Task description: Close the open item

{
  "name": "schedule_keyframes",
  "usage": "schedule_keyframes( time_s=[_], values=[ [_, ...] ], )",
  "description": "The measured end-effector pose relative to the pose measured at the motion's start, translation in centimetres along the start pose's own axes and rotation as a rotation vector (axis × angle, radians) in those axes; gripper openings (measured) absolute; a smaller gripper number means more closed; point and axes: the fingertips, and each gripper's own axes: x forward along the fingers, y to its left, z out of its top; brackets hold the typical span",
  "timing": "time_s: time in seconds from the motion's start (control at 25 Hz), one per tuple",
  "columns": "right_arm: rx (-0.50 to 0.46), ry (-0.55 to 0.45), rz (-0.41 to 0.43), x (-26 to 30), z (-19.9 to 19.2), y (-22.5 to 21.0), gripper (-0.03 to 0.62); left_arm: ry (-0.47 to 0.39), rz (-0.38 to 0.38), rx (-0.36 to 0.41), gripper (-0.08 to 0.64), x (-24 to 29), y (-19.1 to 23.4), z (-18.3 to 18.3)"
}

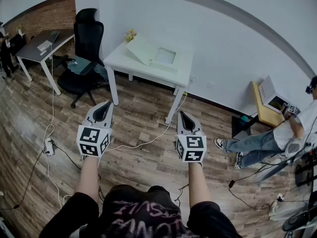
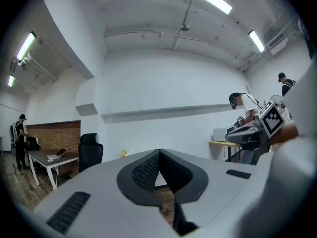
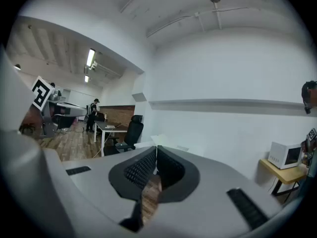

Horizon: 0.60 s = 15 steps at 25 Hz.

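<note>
I hold one hand-held gripper in each hand, low over the wooden floor. The left hand-held gripper has its jaws closed, tips touching, with nothing between them; the left gripper view shows this too. The right hand-held gripper is the same, tips pressed together and holding nothing.

At 12 o'clock, well apart from both, stands a white desk by the wall. On it sits the white box. Its lid is up and leans toward 10 o'clock, so the box is open. A small yellow thing sits at the back edge of the desk, just beside the lid.

At 10 o'clock a black office chair stands near the left end of the desk. A white cable runs over the floor between my two hand-held grippers. At 3 o'clock another person sits near a yellow table.
</note>
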Motion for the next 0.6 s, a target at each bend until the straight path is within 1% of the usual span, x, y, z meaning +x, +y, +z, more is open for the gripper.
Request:
schedule_keyframes(
  time_s=[0.12,0.4,0.6],
  values=[
    [0.028,0.005,0.010,0.7,-0.4,0.1,0.025,-0.009,0.002,-0.025,0.014,0.1,0.6,-0.2],
    [0.041,0.005,0.006,1.7,-0.5,0.4,0.025,0.000,-0.005,0.011,0.014,0.7,1.3,-0.9],
    [0.036,0.003,0.017,1.9,-0.9,0.9,0.026,0.008,-0.019,-0.003,0.014,0.8,1.9,-1.3]
  ],
)
